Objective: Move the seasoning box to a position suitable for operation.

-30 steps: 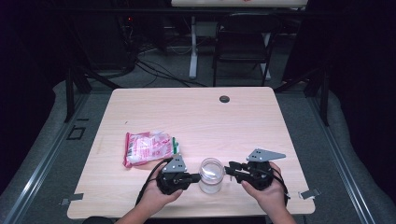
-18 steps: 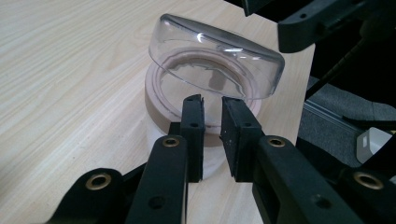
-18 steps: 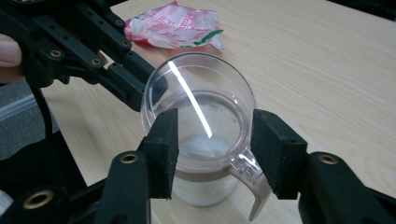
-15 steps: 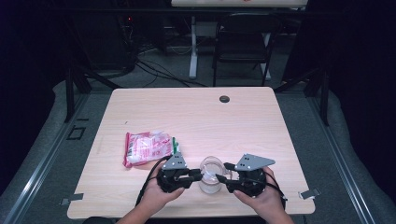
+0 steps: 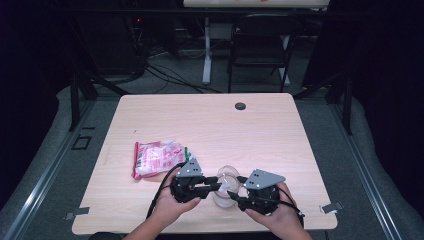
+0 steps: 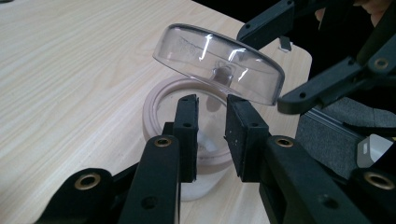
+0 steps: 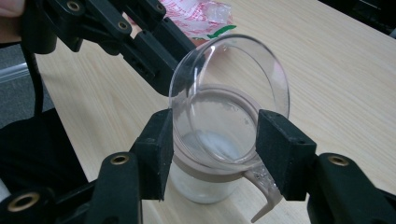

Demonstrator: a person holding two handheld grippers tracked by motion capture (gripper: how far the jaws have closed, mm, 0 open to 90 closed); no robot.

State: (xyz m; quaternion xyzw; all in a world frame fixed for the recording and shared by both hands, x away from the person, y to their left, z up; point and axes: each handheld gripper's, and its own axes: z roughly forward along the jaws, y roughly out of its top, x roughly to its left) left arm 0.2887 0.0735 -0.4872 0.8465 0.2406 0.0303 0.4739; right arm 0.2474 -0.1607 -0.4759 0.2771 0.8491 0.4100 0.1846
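A small white jar (image 5: 223, 199) with a beige rim (image 6: 154, 105) stands near the table's front edge. Its clear lid (image 7: 229, 79) is tipped up above the mouth. My right gripper (image 7: 215, 140) comes in from the right. Its jaws have just been opening, and the lid's lower part (image 5: 228, 176) stands between the pads. My left gripper (image 6: 212, 107) reaches the jar from the left. Its jaws have just been opening too, with a narrow gap and the tips over the rim, pressing on nothing. The left gripper's fingers (image 7: 154, 46) show behind the lid.
A red and white snack packet (image 5: 155, 157) lies left of the jar, just behind the left hand. A black round plug (image 5: 240, 106) sits at the far middle of the wooden table (image 5: 200, 125). A chair (image 5: 260, 45) stands beyond the table.
The right gripper has moved left, in over the jar. The lid, flat on the jar before, now stands tipped up. Both grippers' jaws have opened wider.
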